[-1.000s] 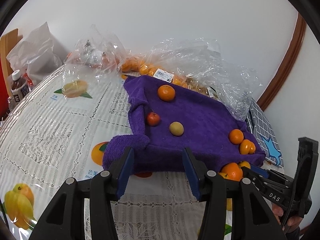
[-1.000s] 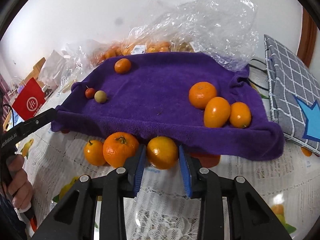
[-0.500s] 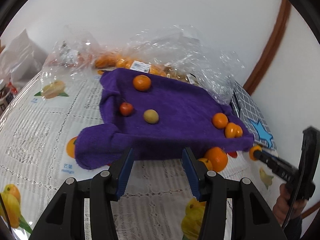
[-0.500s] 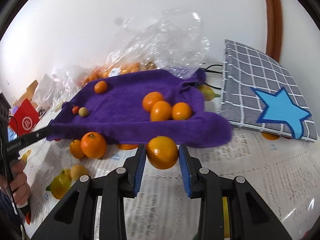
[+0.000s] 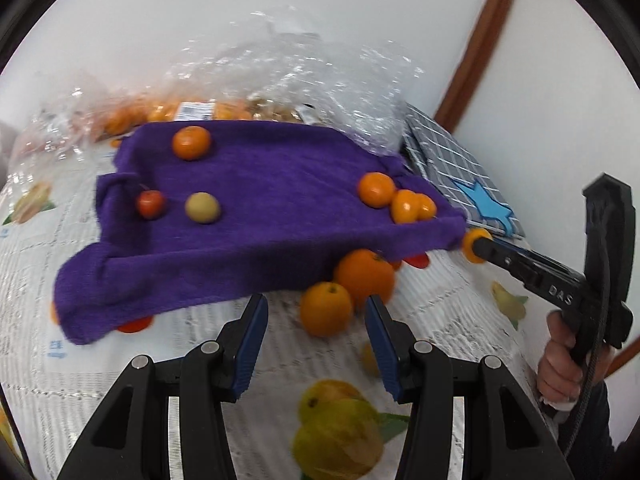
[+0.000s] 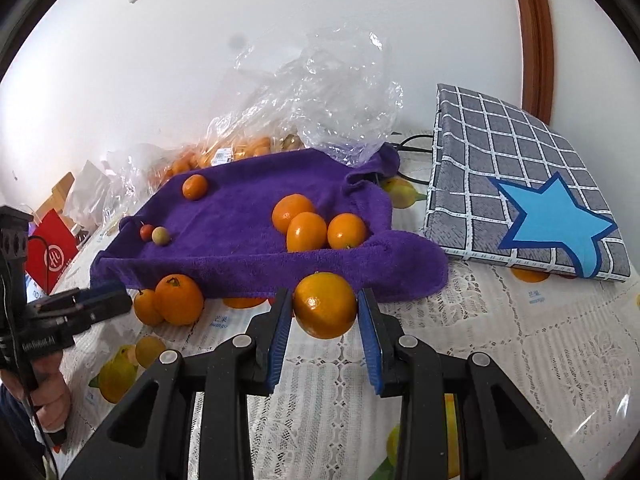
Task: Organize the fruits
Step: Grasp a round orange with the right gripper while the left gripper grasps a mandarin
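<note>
A big table with a white lace cloth and fruit pictures on it fills the bottom of both views. A purple towel lies spread on the table, and its edges are bunched up. Behind the towel sit crinkly clear plastic bags with more orange fruit inside. To the right of the towel lies a gray checked pad with a blue star on it. Far to the left stands a red paper bag. On the right part of the towel three oranges huddle together, touching. One small orange sits alone near the far edge. A tiny red fruit and a small green-yellow fruit sit side by side near the left edge. In front of the towel, on the table, two oranges rest close together, a bigger one and a smaller one. The right gripper squeezes one orange between its blue pads, just in front of the towel's near edge. The left gripper has its fingers apart with nothing in them, and the smaller loose orange lies just ahead of the gap. A hand holds the right gripper's handle.
</note>
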`<state>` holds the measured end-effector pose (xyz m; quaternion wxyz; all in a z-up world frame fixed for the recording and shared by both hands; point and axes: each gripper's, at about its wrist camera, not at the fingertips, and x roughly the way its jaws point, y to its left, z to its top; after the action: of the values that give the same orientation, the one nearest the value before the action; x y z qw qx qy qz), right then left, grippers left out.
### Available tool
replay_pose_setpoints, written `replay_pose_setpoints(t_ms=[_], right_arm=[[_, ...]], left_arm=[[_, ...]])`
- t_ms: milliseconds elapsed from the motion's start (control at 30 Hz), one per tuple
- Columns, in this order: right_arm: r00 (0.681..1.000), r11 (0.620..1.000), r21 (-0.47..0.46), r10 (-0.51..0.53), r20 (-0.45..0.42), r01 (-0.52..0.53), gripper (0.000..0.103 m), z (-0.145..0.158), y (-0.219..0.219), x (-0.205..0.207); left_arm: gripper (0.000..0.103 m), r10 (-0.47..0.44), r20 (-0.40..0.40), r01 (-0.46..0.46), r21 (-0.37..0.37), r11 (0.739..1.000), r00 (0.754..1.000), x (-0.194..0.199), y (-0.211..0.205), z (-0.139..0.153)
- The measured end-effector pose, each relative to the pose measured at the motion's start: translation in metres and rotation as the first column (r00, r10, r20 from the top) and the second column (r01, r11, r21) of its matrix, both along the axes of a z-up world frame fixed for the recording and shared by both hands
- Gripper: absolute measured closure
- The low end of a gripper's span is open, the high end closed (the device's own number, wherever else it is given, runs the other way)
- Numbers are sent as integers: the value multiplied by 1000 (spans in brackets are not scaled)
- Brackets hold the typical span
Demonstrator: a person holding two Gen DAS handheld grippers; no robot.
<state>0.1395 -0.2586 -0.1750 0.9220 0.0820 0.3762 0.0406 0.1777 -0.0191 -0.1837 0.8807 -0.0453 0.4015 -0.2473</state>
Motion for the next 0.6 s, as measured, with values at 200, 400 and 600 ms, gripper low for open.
replay_pose_setpoints(t_ms=[200,400,600], right_arm=[[1000,1000,14,-12,-5,12,70,0,-4,0],[1000,1000,12,-8,-4,8,70,0,-2,-1],[1000,1000,-4,3,-13,-3,70,-3,2,0]], left_arm=[[55,9,-54,-9,5,1000,998,10,-5,-7],[67,-8,-97,11,30,999,995,17,-18,-14],[73,-11,-77,14,29,999,997,13,-18,-12]])
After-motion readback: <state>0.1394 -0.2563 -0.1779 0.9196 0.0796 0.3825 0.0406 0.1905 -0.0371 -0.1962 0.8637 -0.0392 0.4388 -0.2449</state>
